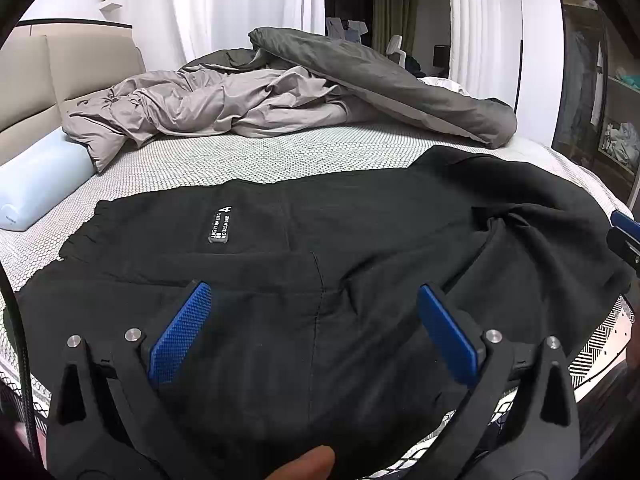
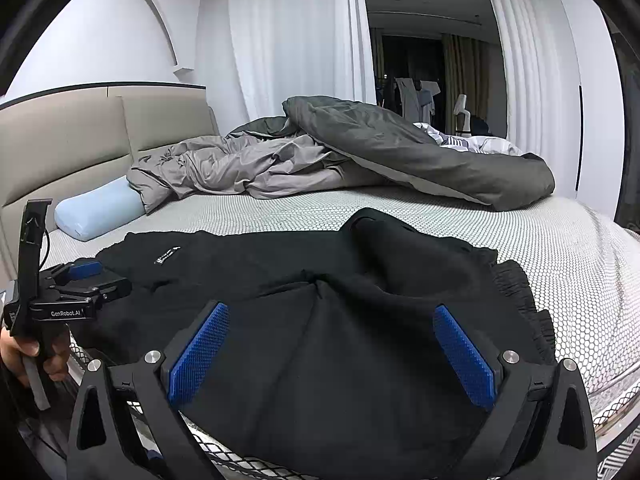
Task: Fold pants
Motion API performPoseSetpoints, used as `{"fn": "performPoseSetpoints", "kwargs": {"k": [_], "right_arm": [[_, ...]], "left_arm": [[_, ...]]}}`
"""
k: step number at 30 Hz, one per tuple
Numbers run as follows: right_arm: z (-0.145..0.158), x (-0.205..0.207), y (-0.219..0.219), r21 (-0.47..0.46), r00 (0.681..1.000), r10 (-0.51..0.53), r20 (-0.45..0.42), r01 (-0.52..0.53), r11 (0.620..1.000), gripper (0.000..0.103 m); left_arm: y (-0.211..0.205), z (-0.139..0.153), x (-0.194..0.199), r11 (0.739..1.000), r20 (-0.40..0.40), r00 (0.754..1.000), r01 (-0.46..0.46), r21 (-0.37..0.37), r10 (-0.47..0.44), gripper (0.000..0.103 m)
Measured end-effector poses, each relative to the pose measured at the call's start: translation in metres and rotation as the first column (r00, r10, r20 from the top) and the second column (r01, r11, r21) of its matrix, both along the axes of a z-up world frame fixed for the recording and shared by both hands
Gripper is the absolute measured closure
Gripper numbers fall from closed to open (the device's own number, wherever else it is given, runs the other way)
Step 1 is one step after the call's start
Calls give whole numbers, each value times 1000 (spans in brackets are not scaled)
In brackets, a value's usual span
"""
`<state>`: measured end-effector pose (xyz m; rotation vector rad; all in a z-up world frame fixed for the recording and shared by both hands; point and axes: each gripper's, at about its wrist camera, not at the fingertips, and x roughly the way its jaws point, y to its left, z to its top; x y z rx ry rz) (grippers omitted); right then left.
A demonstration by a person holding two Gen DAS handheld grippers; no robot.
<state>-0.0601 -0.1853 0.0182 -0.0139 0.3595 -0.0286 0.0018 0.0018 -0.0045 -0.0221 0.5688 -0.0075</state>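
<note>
Black pants [image 1: 320, 248] lie spread across the near part of the bed, with a small white-lettered label [image 1: 219, 226] toward the left. In the right wrist view the same pants [image 2: 340, 320] bunch into folds at the middle, and a ruffled elastic edge [image 2: 516, 300] lies at the right. My left gripper [image 1: 314, 300] hovers open over the near edge of the cloth, nothing between its blue pads. My right gripper [image 2: 332, 320] is open too, above the bunched fabric. The left gripper [image 2: 76, 280] shows at the far left of the right wrist view, held by a hand.
A rumpled grey duvet [image 1: 280, 96] is heaped across the back of the bed. A light blue pillow [image 1: 36, 188] lies at the left by the beige headboard [image 1: 48, 80]. White dotted mattress [image 2: 560, 248] stretches to the right. Shelves [image 1: 600, 100] stand at the far right.
</note>
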Motion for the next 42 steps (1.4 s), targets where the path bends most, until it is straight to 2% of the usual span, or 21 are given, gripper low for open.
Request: {"fn": "performPoseSetpoints", "kwargs": {"k": [35,42], "right_arm": [[1,0,3,-18,1000,3,-16,-3,1000,0],[3,1,-10,20,1000,-17,-4,17,1000,0]], "left_arm": [[3,-1,1,1000,2,1000,2,-1,-2,1],[15,0,2,1000,6,1000,-12,-12,13,1]]}}
